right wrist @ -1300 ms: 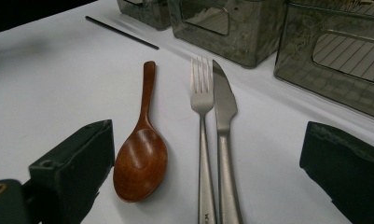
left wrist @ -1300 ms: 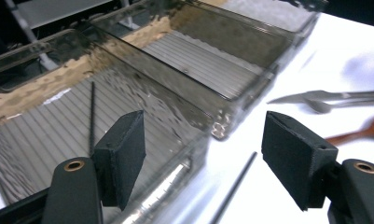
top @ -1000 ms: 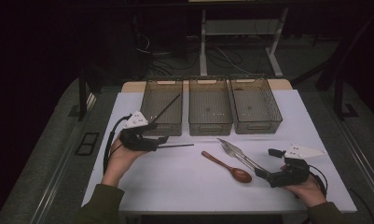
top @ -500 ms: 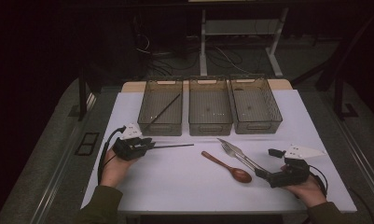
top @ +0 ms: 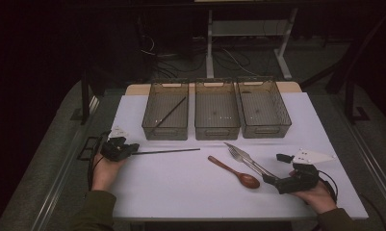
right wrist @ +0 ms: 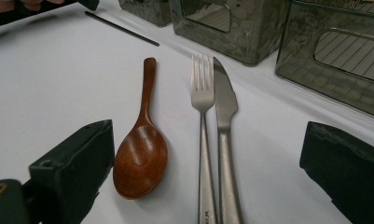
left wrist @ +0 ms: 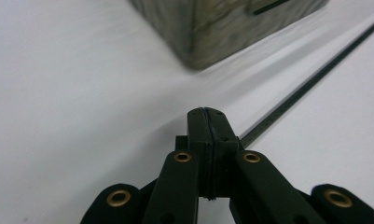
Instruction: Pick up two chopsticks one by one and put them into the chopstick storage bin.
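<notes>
White and matte, the table (top: 181,192) sits in a dim room, its far edge lined by three smoky, see-through plastic bins with ribbed floors and squared corners. At nine o'clock, the left gripper (top: 132,151) lies low on the tabletop in a person's left hand (top: 104,169); its black jaws have just been closing and now stand pressed together. In the left gripper view the thin black chopstick (left wrist: 310,84) runs away toward one o'clock from the meeting tips; the near end appears pinched between them, though the jaws themselves hide the contact. From above, that straight, slender rod stretches across the table toward three o'clock, stopping just short of the middle bin (top: 217,109). A second chopstick (top: 169,114) rests slantwise inside the left bin (top: 152,126). The right bin (top: 279,115) stands at one o'clock. At four o'clock, the right gripper (top: 272,182) rests in the right hand (top: 319,196), its blocky jaws spread wide with nothing clamped. Ahead of them lie a glossy reddish-brown wooden spoon (right wrist: 140,158) with a rounded bowl, a brushed steel fork (right wrist: 202,100) and a steel knife (right wrist: 224,105), the last two side by side and touching.
</notes>
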### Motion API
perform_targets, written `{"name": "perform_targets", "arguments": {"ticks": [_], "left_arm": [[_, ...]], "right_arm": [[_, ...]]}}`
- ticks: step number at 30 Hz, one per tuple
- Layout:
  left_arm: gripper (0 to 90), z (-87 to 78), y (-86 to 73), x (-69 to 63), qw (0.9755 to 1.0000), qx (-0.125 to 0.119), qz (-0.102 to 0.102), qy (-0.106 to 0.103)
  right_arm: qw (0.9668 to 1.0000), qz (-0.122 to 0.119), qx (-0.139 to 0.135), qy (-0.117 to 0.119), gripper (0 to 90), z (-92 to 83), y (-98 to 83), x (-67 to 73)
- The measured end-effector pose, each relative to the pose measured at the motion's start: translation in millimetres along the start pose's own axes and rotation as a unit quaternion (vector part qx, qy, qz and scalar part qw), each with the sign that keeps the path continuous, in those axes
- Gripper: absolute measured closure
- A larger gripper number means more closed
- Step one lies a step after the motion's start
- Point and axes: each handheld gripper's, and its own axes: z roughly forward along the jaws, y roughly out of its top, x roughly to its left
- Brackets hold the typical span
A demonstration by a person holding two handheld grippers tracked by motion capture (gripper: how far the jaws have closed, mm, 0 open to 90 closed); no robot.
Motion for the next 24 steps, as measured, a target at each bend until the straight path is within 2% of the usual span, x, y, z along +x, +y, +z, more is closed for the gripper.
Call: {"name": "perform_targets", "arguments": {"ticks": [3,11,24], "left_arm": [[88.8,1.4,-2.3,2.5,1.0,0.006,-0.007,0.002],[88.8,-4.9,-7.0,0.8,0.9997,0.014,-0.019,-0.009],[88.8,-19.7,-19.7,-16.4,0.9986,0.031,-0.017,-0.039]], "right_arm": [[1.0,0.0,0.0,-0.001,2.4,0.0,0.0,-0.2],[1.0,0.003,-0.002,-0.003,2.4,-0.9,0.0,-0.5],[1.0,0.003,-0.003,-0.002,2.4,-1.5,0.0,-0.7]]}}
